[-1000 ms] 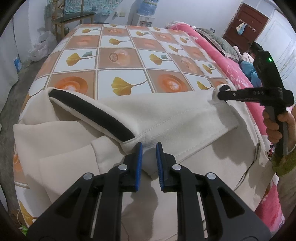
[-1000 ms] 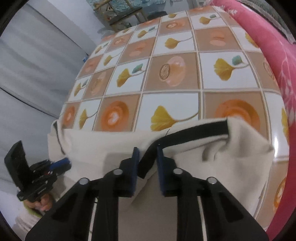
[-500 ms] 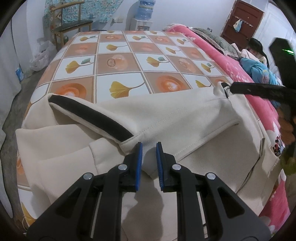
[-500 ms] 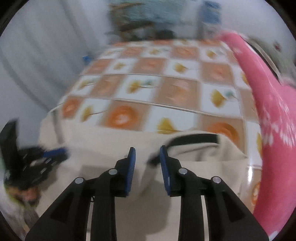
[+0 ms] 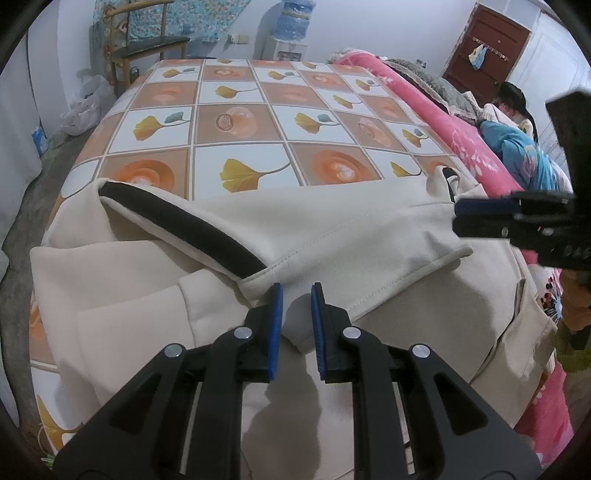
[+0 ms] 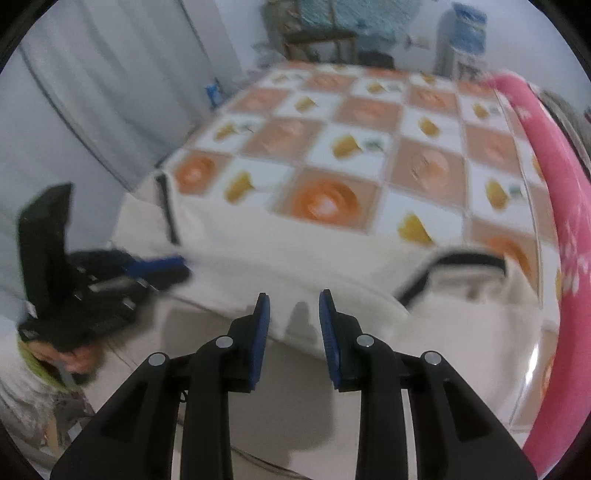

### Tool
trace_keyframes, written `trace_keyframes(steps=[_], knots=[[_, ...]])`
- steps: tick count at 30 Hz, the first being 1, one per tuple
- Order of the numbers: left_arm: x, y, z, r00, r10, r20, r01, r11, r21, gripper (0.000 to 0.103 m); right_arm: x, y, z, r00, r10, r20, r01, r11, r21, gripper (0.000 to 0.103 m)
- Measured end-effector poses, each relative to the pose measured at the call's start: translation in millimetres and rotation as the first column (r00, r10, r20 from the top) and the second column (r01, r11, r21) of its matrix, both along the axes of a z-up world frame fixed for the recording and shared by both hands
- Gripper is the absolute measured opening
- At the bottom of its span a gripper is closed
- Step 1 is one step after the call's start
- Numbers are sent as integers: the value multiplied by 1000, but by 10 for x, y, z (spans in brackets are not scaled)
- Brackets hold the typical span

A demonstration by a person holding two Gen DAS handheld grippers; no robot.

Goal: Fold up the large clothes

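Table (image 5: 236, 122) under a checked cloth of orange squares and ginkgo leaves. Beyond it a chair (image 5: 147, 44), a water cooler (image 5: 291, 26), a white bag (image 5: 86, 107) on the floor. To the right of the fingers a pink blanket (image 5: 458, 136); a brown door (image 5: 487, 44) behind it.

Cream garment (image 5: 332, 236) with a black band (image 5: 184, 225) lies spread over the near end of the table, partly folded over itself.

Left gripper (image 5: 296, 325): blue pads (image 5: 276, 328) a narrow gap apart, a folded edge of the garment between them; whether the pads press it, cannot tell.

Right gripper (image 6: 294, 332): view blurred. Pads (image 6: 260, 332) clearly parted, over the garment's (image 6: 258, 266) near edge, nothing held between them. From the left view it shows at the right (image 5: 517, 221), tips just beside the garment's far corner.
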State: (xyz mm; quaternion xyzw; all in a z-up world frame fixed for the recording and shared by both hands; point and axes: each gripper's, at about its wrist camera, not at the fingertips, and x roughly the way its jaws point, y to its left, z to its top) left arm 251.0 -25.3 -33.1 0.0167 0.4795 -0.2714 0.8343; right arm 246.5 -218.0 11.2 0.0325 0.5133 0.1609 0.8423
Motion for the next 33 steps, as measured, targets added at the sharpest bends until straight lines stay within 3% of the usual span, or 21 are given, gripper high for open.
trace_keyframes(steps=[4,7,9,14,19,22,25,29,33], knots=[[-11,19,-6,1000,7,0,-7,1000,-15,15,171,301,-84,999,48,10,-49,999,16,27],[-18,54,23,1000,6,-5,-6,1000,-6,15,271,412,-394,998,59,-30,-59,998,-4,27],[-41,120,118,1000,13,21,-13,1000,0,16,243,433,-387,997,71,-15,-71,997,-20,27],[17,212,439,994,27,104,-20,998,-67,16,247,479,-357,997,65,-34,-67,997,-49,27],[207,154,419,995,57,78,-52,997,-65,16,236,601,-110,994,83,70,-83,996,-16,27],[237,139,356,996,61,62,-57,997,-58,16,299,770,-379,992,125,2,-124,992,-36,27],[224,123,272,998,58,39,-56,997,-46,16,215,898,-389,986,161,47,-156,983,-101,27],[159,52,152,999,27,40,-27,1000,9,16,141,826,-219,986,157,54,-152,985,-80,27],[48,-32,96,995,-15,101,5,996,91,16,21,525,-32,991,69,116,-53,989,-136,27]])
